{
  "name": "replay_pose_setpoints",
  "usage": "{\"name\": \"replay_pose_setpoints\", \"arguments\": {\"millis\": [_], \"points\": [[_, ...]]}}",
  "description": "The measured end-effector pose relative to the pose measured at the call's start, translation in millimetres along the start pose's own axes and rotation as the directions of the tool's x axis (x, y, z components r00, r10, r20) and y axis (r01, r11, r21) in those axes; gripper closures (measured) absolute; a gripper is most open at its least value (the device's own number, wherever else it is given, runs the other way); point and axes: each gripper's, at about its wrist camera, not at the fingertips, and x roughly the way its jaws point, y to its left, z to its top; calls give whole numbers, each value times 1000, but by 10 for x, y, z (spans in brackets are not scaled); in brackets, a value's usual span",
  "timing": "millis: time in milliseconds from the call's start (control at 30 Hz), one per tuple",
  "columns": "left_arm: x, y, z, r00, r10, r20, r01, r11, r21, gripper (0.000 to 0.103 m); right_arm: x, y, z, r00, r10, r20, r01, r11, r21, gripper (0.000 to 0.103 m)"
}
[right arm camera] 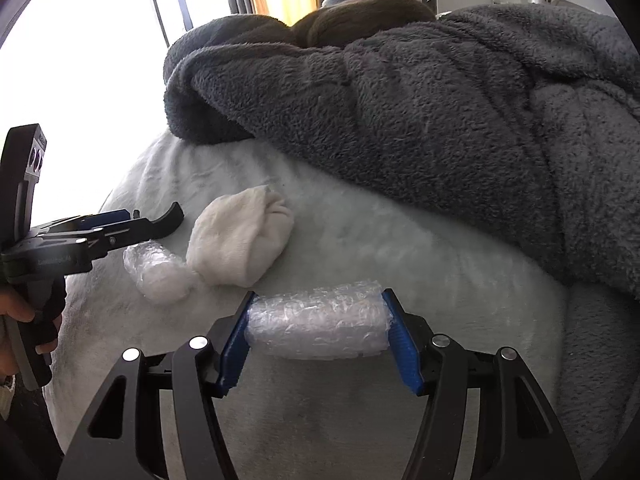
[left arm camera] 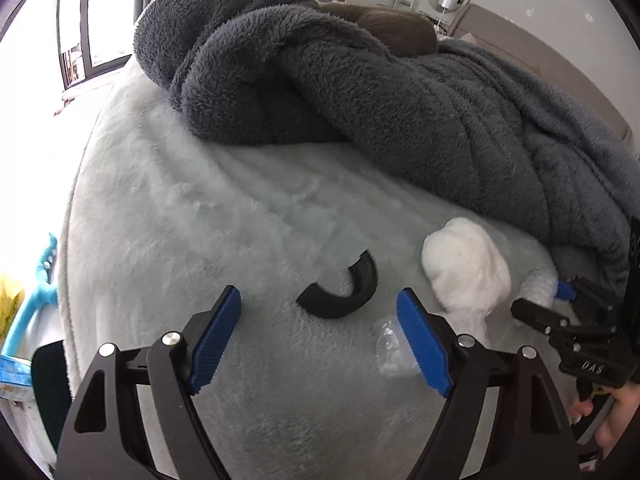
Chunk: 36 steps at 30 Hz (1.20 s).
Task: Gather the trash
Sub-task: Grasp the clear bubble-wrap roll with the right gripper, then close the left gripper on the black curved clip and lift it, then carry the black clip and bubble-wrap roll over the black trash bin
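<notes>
A roll of bubble wrap [right arm camera: 318, 328] lies crosswise on the pale fluffy bed cover [right arm camera: 400, 248], and my right gripper [right arm camera: 319, 297] is shut on it, a blue pad against each end. Left of it lie a smaller bubble-wrap wad [right arm camera: 156, 276] and a balled white sock [right arm camera: 240, 240]. My left gripper [left arm camera: 320, 340] stands open just above the cover with nothing between its pads. A curved black piece [left arm camera: 344, 288] lies just ahead of it, and the clear wad [left arm camera: 390, 348] sits beside its right finger. The sock [left arm camera: 464, 268] and the right gripper [left arm camera: 548, 300] are further right.
A heaped dark grey fleece blanket [left arm camera: 360, 80] covers the far and right part of the bed, with a brown pillow [right arm camera: 360, 12] behind it. A bright window is on the left. A turquoise object [left arm camera: 36, 292] sits off the bed's left edge. A person's hand [right arm camera: 16, 312] holds the left gripper.
</notes>
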Motion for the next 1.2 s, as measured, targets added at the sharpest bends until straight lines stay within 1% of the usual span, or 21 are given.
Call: {"name": "replay_pose_setpoints", "arguments": {"millis": [67, 200, 467, 667, 800, 900, 1067, 1200], "points": [[14, -22, 5, 1000, -11, 4, 11, 1000, -6, 25, -22, -27, 1, 1000, 1, 5, -1, 1000, 2, 41], [69, -112, 15, 1000, -15, -3, 15, 1000, 10, 30, -57, -64, -2, 1000, 1, 12, -1, 1000, 5, 41], [196, -97, 40, 1000, 9, -7, -9, 1000, 6, 48, -78, -165, -26, 1000, -4, 10, 3, 1000, 15, 40], [286, -87, 86, 1000, 15, -5, -15, 1000, 4, 57, -134, -184, -7, 1000, -7, 19, 7, 1000, 22, 41], [237, -84, 113, 1000, -4, 7, 4, 1000, 24, 59, -206, -114, 49, 999, -1, 32, 1, 1000, 18, 41], [130, -65, 127, 999, -26, 33, 25, 999, 40, 60, -279, -28, 119, 998, 8, 56, -9, 1000, 18, 41], [-110, -2, 114, 996, -10, 85, 4, 998, 69, 60, -361, 173, 226, 996, 22, 87, -22, 1000, 1, 41], [-263, 109, 73, 995, 4, 101, -11, 998, 66, 60, -384, 333, 278, 995, 34, 99, -34, 999, -7, 41]]}}
